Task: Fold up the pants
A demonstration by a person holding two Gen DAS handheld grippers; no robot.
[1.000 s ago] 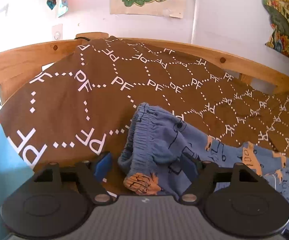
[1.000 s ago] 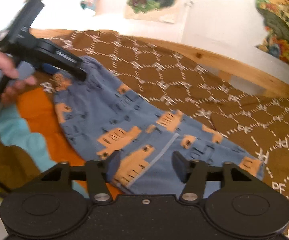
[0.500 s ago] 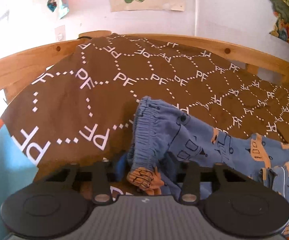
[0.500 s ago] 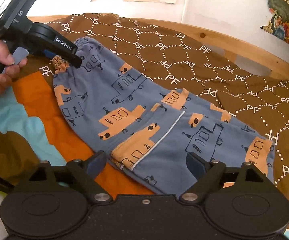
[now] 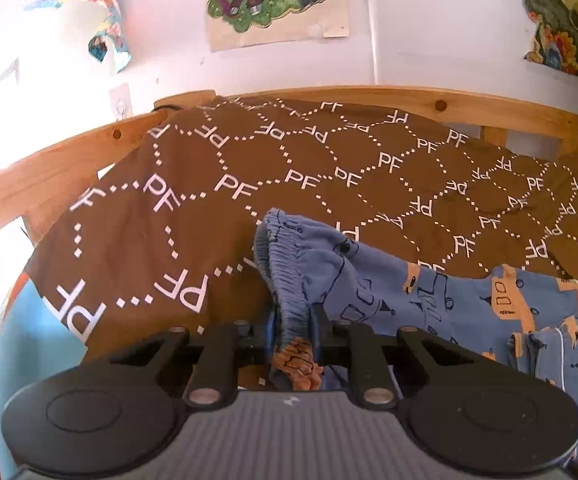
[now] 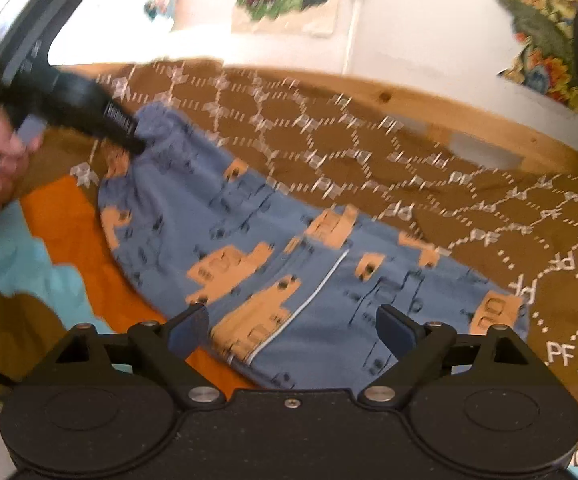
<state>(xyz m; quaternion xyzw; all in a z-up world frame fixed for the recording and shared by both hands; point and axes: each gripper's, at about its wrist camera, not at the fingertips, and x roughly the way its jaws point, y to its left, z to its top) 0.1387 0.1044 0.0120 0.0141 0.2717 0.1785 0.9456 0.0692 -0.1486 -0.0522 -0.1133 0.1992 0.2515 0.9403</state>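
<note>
Now the left hand-held gripper [image 5: 294, 334] is clamped on the gathered elastic waistband of the blue cotton pants printed with orange trucks [image 5: 429, 300], its blue-padded fingers [image 5: 317, 330] pressed tight against the bunched fabric, whereas a second ago they stood wide on either side of it. From the right wrist view, the pants [image 6: 289, 248] lie stretched across the brown bedspread with white dotted hexagons and PF letters [image 6: 409, 168], over an orange and light blue cover [image 6: 49, 240] at the near left. The right hand-held gripper [image 6: 291, 330] hovers wide open just above the leg end, holding nothing, as it did before. Behind runs the wooden bed frame [image 5: 369, 98].
</note>
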